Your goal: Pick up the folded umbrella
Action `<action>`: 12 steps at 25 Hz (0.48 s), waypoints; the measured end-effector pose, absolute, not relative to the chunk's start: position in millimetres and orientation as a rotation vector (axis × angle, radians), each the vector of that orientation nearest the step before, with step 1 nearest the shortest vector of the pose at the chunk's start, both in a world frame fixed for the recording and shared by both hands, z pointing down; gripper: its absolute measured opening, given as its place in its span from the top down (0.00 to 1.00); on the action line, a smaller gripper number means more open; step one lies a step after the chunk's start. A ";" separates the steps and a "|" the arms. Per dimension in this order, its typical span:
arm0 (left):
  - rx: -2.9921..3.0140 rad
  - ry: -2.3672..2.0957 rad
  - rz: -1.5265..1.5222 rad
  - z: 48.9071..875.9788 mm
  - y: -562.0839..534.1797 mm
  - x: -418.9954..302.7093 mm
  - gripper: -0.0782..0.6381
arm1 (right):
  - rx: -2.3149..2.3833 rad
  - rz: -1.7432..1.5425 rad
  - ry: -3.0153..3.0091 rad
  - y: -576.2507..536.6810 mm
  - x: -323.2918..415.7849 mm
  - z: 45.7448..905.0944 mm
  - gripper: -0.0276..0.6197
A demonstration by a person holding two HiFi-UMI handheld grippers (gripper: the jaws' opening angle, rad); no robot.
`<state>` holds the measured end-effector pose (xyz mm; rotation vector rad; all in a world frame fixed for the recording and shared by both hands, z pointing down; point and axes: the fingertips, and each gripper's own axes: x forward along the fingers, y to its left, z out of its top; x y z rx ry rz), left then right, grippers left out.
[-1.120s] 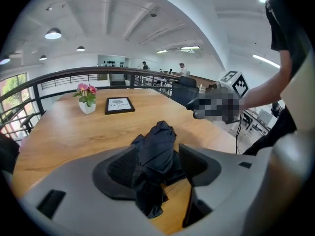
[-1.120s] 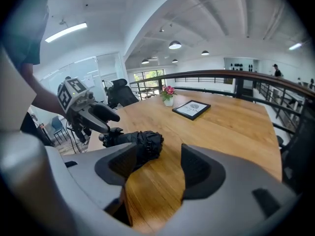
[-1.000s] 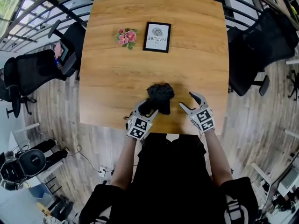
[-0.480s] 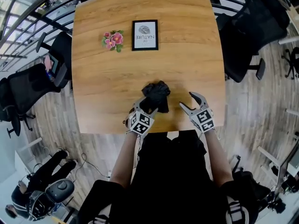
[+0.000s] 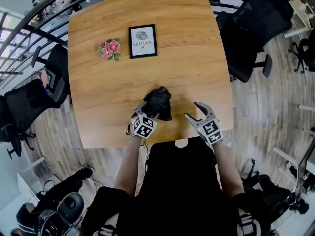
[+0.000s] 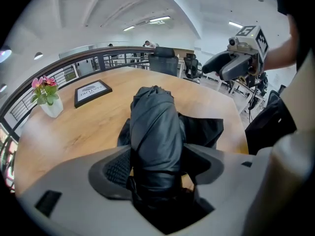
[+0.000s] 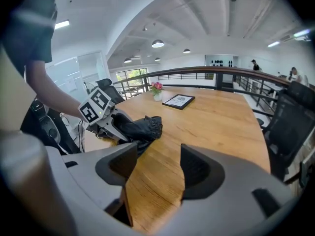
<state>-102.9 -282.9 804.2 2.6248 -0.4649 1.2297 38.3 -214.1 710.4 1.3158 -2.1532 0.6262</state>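
The folded black umbrella lies crumpled on the wooden table near its front edge. My left gripper reaches over its near end. In the left gripper view the umbrella runs straight between the jaws of the left gripper. These jaws have just been opening and stand wide, one on each side of the fabric without squeezing it. My right gripper hovers open over bare wood to the umbrella's right, nothing between its jaws. The right gripper view shows the umbrella under the left gripper.
A framed print and a small pot of pink flowers stand at the table's far left. Black office chairs flank the table. A railing runs behind the far edge. The person's torso sits close to the front edge.
My left gripper has sunk onto the umbrella's near end with its jaws spread wider. The right gripper has drifted slightly left. The umbrella has not moved on the table.
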 end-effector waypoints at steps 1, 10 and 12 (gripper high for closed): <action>2.621 -0.466 1.231 805.6 -283.5 -103.0 0.45 | 1.319 0.629 -2.148 -211.6 38.9 711.4 0.51; 2.562 -0.476 1.287 814.7 -287.7 -105.0 0.48 | 1.349 0.617 -2.135 -200.6 38.4 710.6 0.52; 2.559 -0.470 1.277 813.6 -288.8 -105.5 0.49 | 1.354 0.602 -2.134 -201.2 37.9 708.2 0.52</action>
